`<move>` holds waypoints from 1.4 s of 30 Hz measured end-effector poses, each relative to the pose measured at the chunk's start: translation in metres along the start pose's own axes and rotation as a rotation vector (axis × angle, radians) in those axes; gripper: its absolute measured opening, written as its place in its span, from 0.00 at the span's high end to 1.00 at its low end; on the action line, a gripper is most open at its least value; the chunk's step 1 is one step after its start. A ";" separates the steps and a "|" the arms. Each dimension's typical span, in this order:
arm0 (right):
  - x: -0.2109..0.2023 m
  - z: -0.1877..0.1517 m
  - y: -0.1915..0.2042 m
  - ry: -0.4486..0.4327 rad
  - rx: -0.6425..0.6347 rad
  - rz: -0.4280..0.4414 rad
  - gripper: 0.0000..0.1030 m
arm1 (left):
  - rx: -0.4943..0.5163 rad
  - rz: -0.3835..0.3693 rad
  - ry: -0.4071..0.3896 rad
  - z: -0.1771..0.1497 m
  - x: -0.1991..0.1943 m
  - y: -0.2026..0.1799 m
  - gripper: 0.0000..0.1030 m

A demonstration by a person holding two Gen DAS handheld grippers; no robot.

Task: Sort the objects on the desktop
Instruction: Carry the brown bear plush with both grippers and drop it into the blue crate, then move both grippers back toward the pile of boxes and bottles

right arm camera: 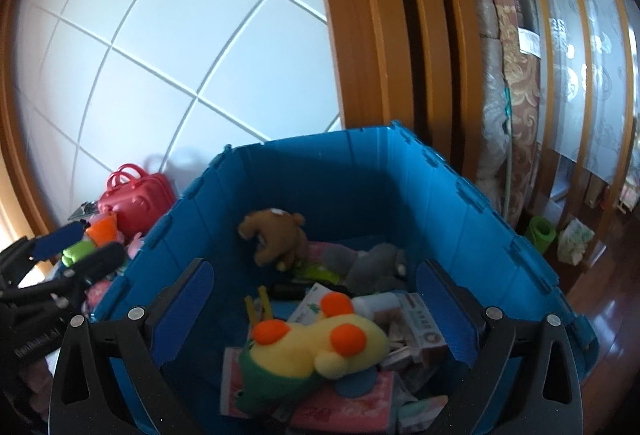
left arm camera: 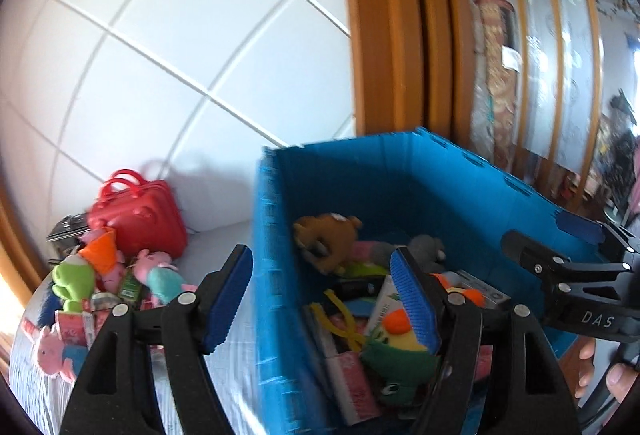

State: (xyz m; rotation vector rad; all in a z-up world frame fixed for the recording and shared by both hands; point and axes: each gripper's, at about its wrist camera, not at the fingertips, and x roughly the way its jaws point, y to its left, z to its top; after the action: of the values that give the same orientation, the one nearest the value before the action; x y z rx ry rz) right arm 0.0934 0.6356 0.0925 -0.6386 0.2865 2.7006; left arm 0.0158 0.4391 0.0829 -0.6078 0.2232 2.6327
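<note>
The right hand-held gripper [right arm camera: 312, 315] is spread wide with nothing in it, up over the blue box [right arm camera: 360, 171]. A yellow toy [right arm camera: 320, 351] lies in the box on some packets, right below and between the fingers. The left hand-held gripper [left arm camera: 320, 299] is spread wide too, over the box's left wall [left arm camera: 272, 275], with more toys [left arm camera: 100, 275] on the counter [left arm camera: 224, 247] beside it.

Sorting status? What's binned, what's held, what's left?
Done: the blue bin already holds the yellow plush, brown plush, grey plush and boxes. In hand: nothing; left hand-held gripper and right hand-held gripper are open. Left: red case, pink plush and other toys beside the bin.
</note>
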 end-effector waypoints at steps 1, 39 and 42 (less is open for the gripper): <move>-0.002 0.000 0.006 -0.005 -0.011 0.003 0.00 | -0.012 0.013 -0.008 -0.002 -0.004 0.009 0.31; 0.073 -0.086 0.351 0.130 -0.224 0.190 0.00 | -0.431 0.394 0.241 -0.176 -0.018 0.418 0.31; 0.094 -0.097 0.346 0.177 -0.231 0.156 0.00 | -0.474 0.398 0.304 -0.193 0.009 0.426 0.31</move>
State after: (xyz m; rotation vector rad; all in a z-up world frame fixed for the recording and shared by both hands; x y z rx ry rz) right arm -0.0784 0.3188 0.0027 -0.9627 0.0700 2.8555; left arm -0.1053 0.0132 -0.0682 -1.2352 -0.2276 2.9817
